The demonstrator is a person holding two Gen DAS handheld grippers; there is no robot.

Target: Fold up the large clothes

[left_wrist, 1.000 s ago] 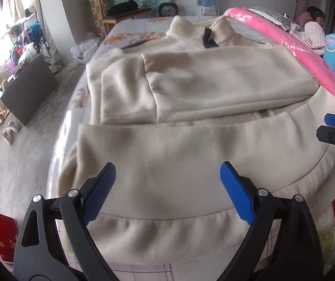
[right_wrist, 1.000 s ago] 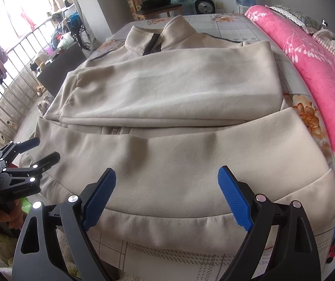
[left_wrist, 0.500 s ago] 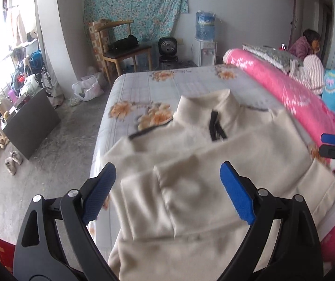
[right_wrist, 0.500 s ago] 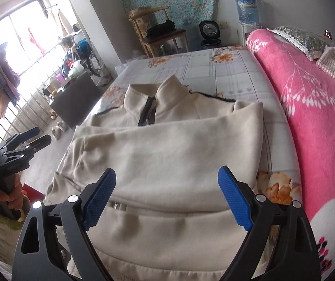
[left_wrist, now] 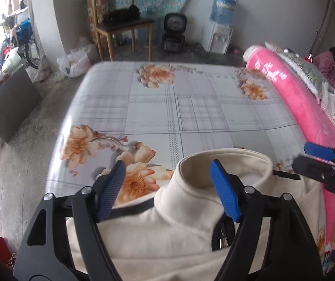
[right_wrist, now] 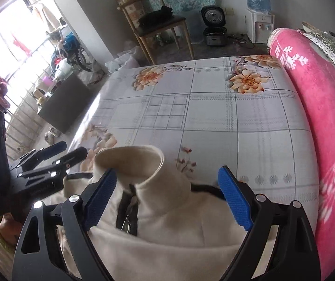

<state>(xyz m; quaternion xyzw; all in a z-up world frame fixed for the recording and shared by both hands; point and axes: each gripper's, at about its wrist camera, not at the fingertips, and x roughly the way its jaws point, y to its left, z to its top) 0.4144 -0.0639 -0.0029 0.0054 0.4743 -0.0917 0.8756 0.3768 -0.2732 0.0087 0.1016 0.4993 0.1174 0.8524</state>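
Observation:
A cream zip-neck fleece pullover [left_wrist: 167, 229] lies on the bed with its sleeves folded across the body; it also shows in the right wrist view [right_wrist: 167, 224]. Its stand-up collar [left_wrist: 223, 164] faces away from me. My left gripper [left_wrist: 167, 187] is open and empty, above the collar and left shoulder. My right gripper [right_wrist: 167, 194] is open and empty, above the collar and right shoulder. Each gripper shows in the other's view, the right one [left_wrist: 319, 161] at the right edge and the left one [right_wrist: 55, 157] at the left edge, both open.
The bed sheet [left_wrist: 191, 107] with a floral check print stretches ahead. A rolled pink blanket [right_wrist: 319, 107] lies along the bed's right side. A wooden chair [left_wrist: 120, 28], a fan heater [left_wrist: 174, 32] and a water dispenser [left_wrist: 219, 28] stand by the far wall. A person [left_wrist: 331, 63] sits at the far right.
Both grippers have moved forward from the pullover's hem, over the folded sleeves, to the collar. Both stayed open and empty.

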